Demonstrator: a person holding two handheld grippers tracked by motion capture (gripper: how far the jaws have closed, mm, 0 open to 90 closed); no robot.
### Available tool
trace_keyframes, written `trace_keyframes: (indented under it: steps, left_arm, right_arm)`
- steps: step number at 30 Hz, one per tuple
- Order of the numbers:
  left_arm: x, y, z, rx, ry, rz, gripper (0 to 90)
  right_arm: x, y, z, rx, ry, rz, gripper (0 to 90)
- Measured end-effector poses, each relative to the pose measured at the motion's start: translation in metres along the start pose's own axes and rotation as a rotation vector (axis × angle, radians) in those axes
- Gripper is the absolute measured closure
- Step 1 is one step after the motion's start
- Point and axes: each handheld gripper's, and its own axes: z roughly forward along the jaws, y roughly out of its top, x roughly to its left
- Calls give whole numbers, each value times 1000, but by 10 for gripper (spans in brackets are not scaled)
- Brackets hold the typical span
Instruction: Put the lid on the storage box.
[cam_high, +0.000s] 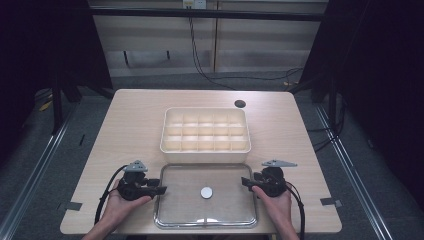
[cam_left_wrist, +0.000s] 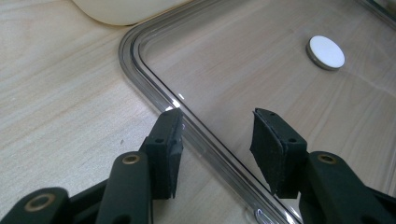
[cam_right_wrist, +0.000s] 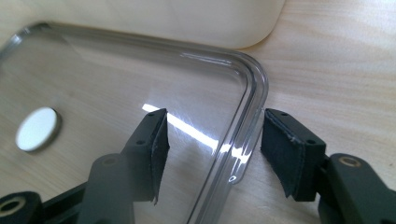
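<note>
A clear plastic lid (cam_high: 172, 210) lies flat on the table near the front edge, with a white round disc (cam_high: 206, 192) at its middle. Behind it stands a cream organiser box (cam_high: 205, 146) divided into several compartments. My left gripper (cam_high: 161, 190) is open, its jaws astride the lid's left rim (cam_left_wrist: 154, 70); the disc (cam_left_wrist: 326, 52) lies farther off. My right gripper (cam_high: 245, 182) is open too, its jaws straddling the lid's right rim (cam_right_wrist: 252, 88), with the disc (cam_right_wrist: 37, 129) to the left. Neither pair of pads presses the rim.
The box's rounded corner (cam_left_wrist: 121, 11) sits just behind the lid, and its wall (cam_right_wrist: 196, 23) too. A dark round hole (cam_high: 240, 104) marks the table at back right. Tape marks (cam_high: 73, 205) lie near the front corners. Cables trail on the floor behind.
</note>
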Motion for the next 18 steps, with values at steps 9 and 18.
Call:
trace_keyframes:
  steps: [9, 18]
  left_arm:
    - [-2, -1, 0, -2, 11, 1, 515]
    - [-1, -4, -2, -11, 2, -5, 516]
  right_arm:
    - [-12, -3, -4, -30, 98, 173, 442]
    - [-22, -7, -8, -86, 184, 315, 501]
